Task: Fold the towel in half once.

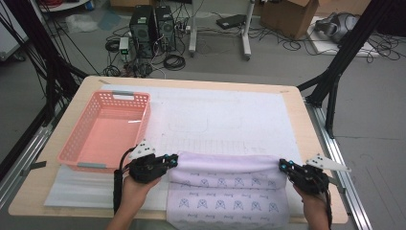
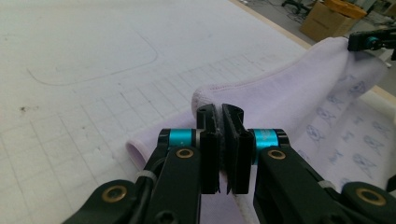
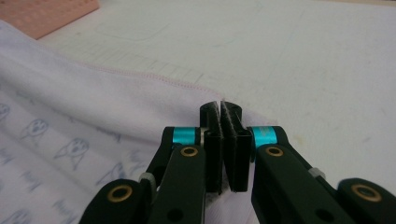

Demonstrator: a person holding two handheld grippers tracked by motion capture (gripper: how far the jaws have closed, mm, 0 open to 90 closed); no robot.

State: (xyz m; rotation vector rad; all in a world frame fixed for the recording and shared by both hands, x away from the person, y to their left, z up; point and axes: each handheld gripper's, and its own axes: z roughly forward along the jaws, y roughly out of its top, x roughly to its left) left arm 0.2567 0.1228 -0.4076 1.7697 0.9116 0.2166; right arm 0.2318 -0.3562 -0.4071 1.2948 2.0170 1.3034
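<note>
While both jaws pinch it, the towel (image 1: 229, 184) stretches between them.

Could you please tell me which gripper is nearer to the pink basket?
Left. The left gripper grips the towel corner right beside the pink basket, while the right gripper holds the towel's opposite corner, near the table's far right edge.

A cloth (image 1: 229, 188) lies at the lower centre of the high view, on the mat (image 1: 230, 115) covering the table (image 1: 306, 120), overhanging its near edge. The basket (image 1: 106, 130) sits left of centre on the mat. The left gripper (image 1: 173, 160) meets the cloth's upper left corner, the right gripper (image 1: 283, 165) its upper right
</note>
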